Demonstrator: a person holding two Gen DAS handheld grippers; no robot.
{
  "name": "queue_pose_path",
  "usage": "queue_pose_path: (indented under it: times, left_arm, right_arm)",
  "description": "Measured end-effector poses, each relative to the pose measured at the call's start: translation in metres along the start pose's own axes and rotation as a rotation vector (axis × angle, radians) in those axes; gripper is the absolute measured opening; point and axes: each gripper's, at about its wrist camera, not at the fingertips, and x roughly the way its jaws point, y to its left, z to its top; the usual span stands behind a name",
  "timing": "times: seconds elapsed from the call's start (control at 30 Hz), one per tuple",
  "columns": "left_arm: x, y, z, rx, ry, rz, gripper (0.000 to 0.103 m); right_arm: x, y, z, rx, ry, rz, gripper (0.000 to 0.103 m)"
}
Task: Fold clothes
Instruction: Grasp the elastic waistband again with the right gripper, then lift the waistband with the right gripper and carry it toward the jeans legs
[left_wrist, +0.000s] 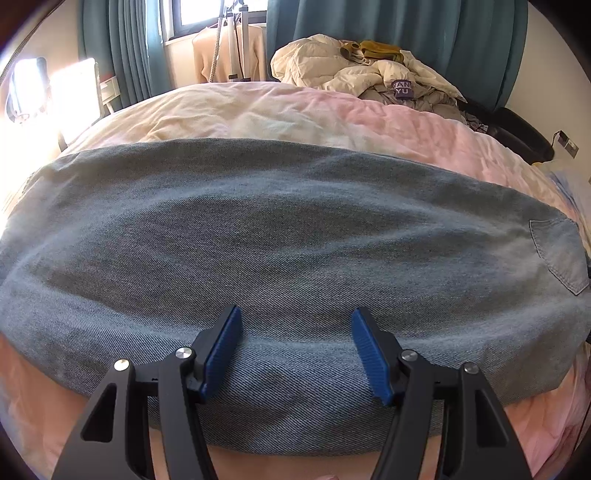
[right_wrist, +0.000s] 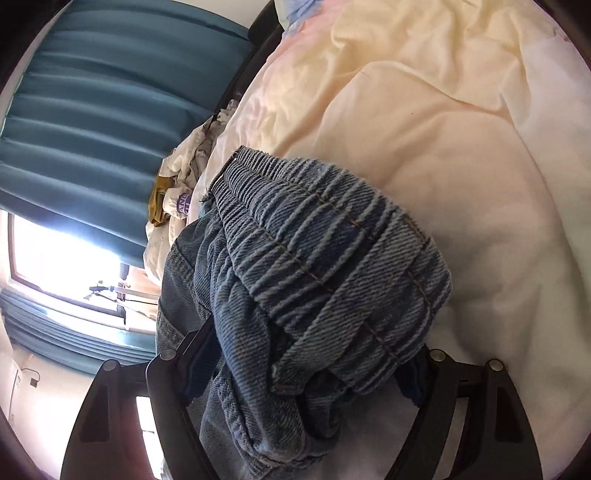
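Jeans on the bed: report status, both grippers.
Left gripper open over flat jeans. Right gripper wide, bunched waistband between the pads. Nothing in the way.

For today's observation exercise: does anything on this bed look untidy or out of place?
Yes. A crumpled heap of cream bedding and clothes sits at the bed's far end, unfolded. The jeans' elastic waistband is bunched up between the right tool's fingers, not lying flat.

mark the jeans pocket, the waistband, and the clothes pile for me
pocket (left_wrist: 557, 254): left wrist view, middle of the stitched patch.
waistband (right_wrist: 332, 236): right wrist view, gathered elastic band's centre.
clothes pile (left_wrist: 354, 66): left wrist view, cream garment on top of the heap.
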Motion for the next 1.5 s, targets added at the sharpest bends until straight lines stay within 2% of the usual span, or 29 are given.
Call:
queue_pose_path:
  times: [0.13,0.23,0.33,0.43,0.5,0.53,0.6,0.73,0.83,0.97,1.03,1.13,1.33,1.5]
  left_arm:
    - [0.002,0.003,0.0,-0.008,0.012,-0.011,0.064]
    - [0.002,0.002,-0.001,0.0,0.015,-0.01,0.064]
    - [0.001,0.002,0.001,0.002,0.023,-0.013,0.064]
    - [0.003,0.003,0.008,-0.006,0.03,-0.025,0.064]
    - [0.002,0.004,0.009,-0.007,0.037,-0.027,0.064]
    - [0.001,0.004,0.009,-0.005,0.038,-0.014,0.064]
    - [-0.003,0.005,0.012,0.0,0.026,-0.003,0.064]
    - [-0.018,0.012,0.022,-0.014,-0.021,-0.013,0.064]
    - [-0.03,0.018,0.027,-0.018,-0.068,-0.012,0.064]
    - [-0.042,0.026,0.032,-0.027,-0.128,0.002,0.064]
    - [-0.048,0.032,0.034,-0.039,-0.142,-0.018,0.064]
    - [-0.06,0.041,0.033,-0.062,-0.169,-0.041,0.064]
    - [-0.081,0.062,0.036,-0.121,-0.25,-0.028,0.064]
    - [-0.102,0.075,0.036,-0.13,-0.322,0.01,0.064]
  right_arm:
    - [-0.011,-0.002,-0.006,0.065,0.022,0.056,0.081]
    - [-0.011,0.005,-0.006,-0.041,-0.001,-0.007,0.081]
    - [0.0,-0.003,-0.005,-0.035,-0.006,-0.018,0.079]
    - [0.0,0.014,-0.008,-0.169,-0.058,-0.083,0.07]
    - [-0.002,0.027,-0.01,-0.229,-0.084,-0.108,0.055]
    - [-0.003,0.034,-0.012,-0.26,-0.097,-0.12,0.051]
    - [-0.006,0.044,-0.011,-0.278,-0.098,-0.15,0.04]
    - [-0.023,0.072,-0.012,-0.305,-0.13,-0.186,0.03]
    - [-0.035,0.112,-0.02,-0.374,-0.181,-0.216,0.028]
    - [-0.054,0.169,-0.038,-0.452,-0.253,-0.214,0.027]
    - [-0.058,0.203,-0.05,-0.516,-0.288,-0.208,0.027]
    - [-0.067,0.248,-0.075,-0.611,-0.331,-0.191,0.027]
    - [-0.069,0.318,-0.13,-0.752,-0.369,-0.163,0.024]
    - [-0.058,0.352,-0.185,-0.869,-0.403,-0.179,0.022]
